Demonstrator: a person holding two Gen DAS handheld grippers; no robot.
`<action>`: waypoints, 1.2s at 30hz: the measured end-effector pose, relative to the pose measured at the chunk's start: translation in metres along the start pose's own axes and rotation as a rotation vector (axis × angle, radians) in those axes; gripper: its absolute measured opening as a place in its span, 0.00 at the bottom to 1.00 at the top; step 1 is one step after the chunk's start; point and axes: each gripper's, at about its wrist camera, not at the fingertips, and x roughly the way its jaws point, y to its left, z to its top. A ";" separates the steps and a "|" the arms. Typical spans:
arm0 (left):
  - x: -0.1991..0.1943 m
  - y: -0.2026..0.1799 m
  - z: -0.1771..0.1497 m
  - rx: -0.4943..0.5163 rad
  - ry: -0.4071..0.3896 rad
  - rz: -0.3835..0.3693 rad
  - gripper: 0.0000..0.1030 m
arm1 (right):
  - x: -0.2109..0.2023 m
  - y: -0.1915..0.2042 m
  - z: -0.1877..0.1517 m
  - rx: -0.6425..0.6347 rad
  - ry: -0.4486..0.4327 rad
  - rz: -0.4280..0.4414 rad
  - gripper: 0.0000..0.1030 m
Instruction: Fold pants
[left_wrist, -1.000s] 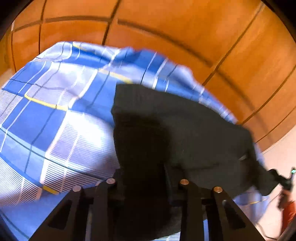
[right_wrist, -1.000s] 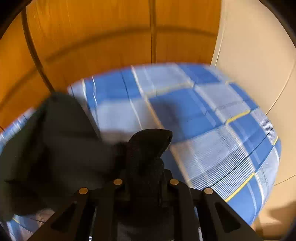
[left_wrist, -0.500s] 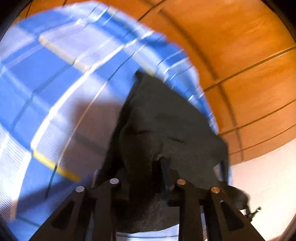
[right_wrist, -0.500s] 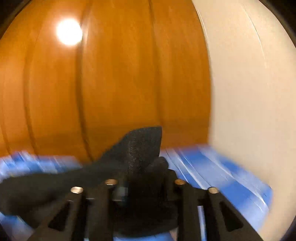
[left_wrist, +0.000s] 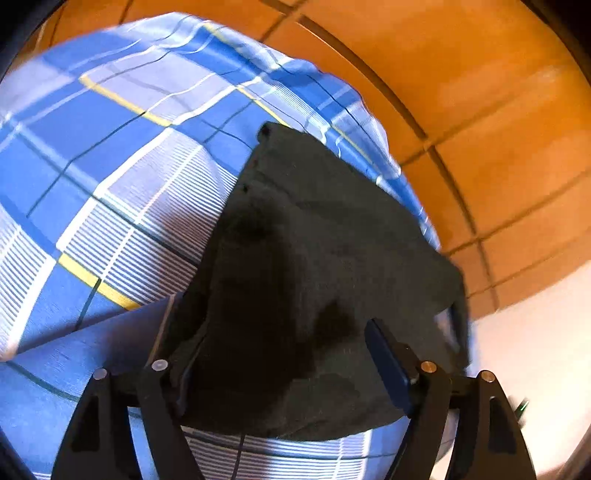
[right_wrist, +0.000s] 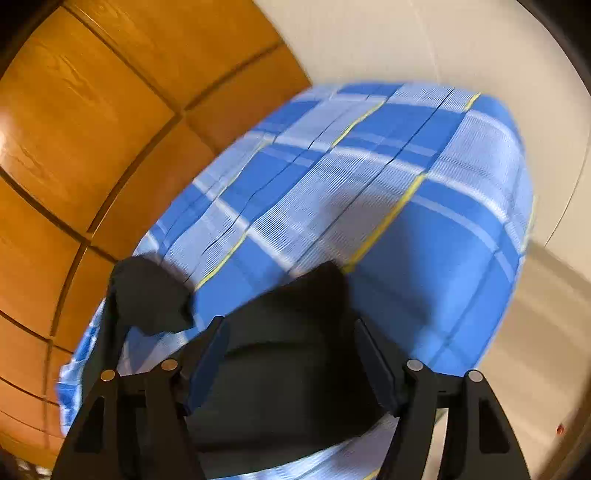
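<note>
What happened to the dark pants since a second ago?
Both hand-held grippers let go. The left hand-held gripper and right hand-held gripper pinched the dark fabric pants before; their jaws have just been opening, and the pants now lie loose between them. The blue plaid bedsheet stayed put.

Dark, plain pants (left_wrist: 314, 258) lie on a blue-and-white plaid sheet (left_wrist: 110, 184) with thin yellow lines, beside orange-brown wood panelling (left_wrist: 480, 110).

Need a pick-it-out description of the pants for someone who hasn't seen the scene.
Find the blue plaid bedsheet in front of the orange wood panelling. The pants are the dark, plain, flattened cloth lying on it, the only item there without a checked pattern.
</note>
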 end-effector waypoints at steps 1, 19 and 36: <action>0.001 -0.004 -0.001 0.031 0.002 0.020 0.79 | 0.004 0.009 -0.003 -0.009 0.037 -0.035 0.70; 0.000 0.003 0.008 0.045 0.048 0.042 0.17 | 0.063 0.025 0.047 -0.009 0.119 -0.283 0.12; -0.014 0.043 0.006 -0.167 0.006 -0.147 0.05 | -0.076 0.008 0.065 0.019 -0.239 0.177 0.12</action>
